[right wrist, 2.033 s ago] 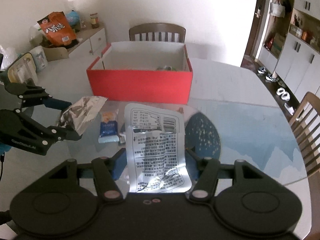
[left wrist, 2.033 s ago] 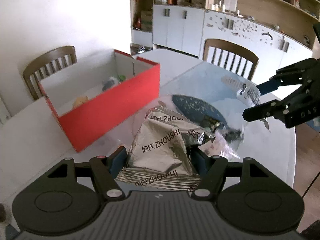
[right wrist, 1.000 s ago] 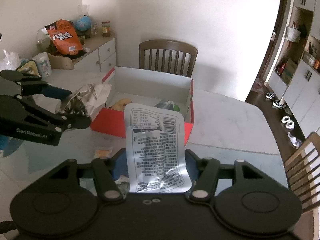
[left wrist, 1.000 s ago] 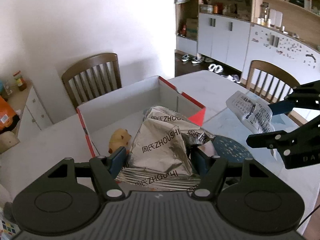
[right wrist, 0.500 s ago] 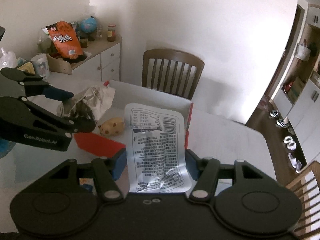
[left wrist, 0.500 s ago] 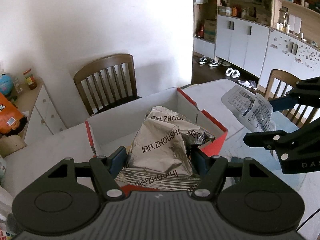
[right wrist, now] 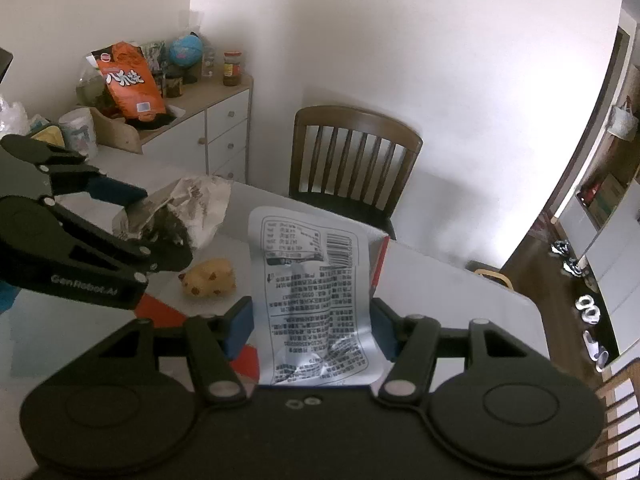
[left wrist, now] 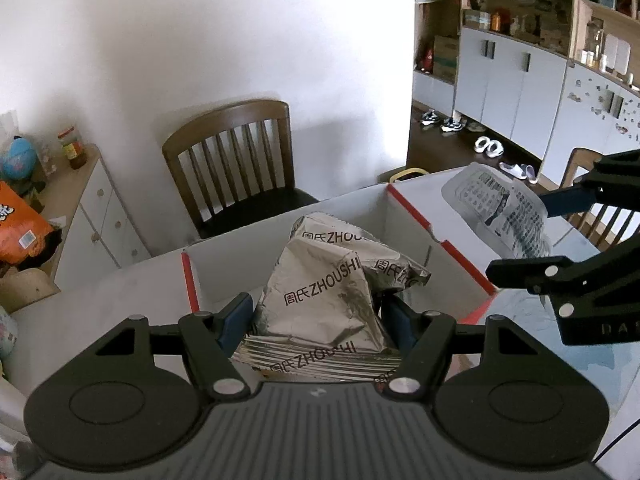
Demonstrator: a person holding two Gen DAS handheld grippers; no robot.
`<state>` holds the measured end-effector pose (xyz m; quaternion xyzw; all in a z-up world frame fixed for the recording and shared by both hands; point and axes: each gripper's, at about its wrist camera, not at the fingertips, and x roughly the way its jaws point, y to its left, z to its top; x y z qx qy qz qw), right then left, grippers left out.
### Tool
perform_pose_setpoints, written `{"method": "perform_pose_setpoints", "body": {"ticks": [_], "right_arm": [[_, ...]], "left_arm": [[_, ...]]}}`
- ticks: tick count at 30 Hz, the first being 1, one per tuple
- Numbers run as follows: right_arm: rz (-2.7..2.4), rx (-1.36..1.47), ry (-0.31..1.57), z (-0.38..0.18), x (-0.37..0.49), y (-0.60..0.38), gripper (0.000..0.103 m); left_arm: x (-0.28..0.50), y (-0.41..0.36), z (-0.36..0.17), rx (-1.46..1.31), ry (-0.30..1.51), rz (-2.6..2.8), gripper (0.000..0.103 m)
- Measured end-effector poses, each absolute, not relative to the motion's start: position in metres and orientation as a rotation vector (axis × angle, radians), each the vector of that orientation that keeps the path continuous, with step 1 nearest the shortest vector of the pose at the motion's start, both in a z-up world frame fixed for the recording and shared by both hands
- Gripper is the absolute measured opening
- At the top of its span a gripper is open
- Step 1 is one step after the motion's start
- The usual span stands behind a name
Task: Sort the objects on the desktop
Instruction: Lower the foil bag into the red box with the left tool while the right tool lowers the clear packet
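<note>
My left gripper [left wrist: 316,312] is shut on a crumpled silver ZHOUSHI snack bag [left wrist: 332,284] and holds it over the open red box [left wrist: 412,210]. It also shows in the right wrist view [right wrist: 160,232], with the silver bag [right wrist: 200,204] above the box floor. My right gripper [right wrist: 312,320] is shut on a flat white printed packet [right wrist: 316,292], held over the box's right part. In the left wrist view the right gripper [left wrist: 516,236] holds the packet [left wrist: 504,208] above the box's right wall. A yellow toy [right wrist: 210,278] lies inside the box.
A wooden chair [left wrist: 236,164] stands behind the table beyond the box. A white sideboard [right wrist: 200,120] at the left carries an orange snack bag [right wrist: 128,80], a globe and jars. Another chair [left wrist: 600,216] stands at the right. The white table [right wrist: 460,304] extends right of the box.
Both grippers have carried their packets from the table's near side up and forward over the red box. The view has tilted up; the box now lies directly below both packets.
</note>
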<state>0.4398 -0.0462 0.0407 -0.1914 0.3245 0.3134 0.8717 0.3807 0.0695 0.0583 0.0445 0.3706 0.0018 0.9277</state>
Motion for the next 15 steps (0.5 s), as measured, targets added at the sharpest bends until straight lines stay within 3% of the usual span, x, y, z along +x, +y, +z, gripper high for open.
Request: {"method": "perform_pose_setpoints", "body": {"ticks": [15], "right_arm": [[0.693,-0.409,0.716,0.014,0.483,-0.026,0.061]], "left_arm": [[0.420,0.091,0.024,0.096,0.856,0.031,0.070]]}}
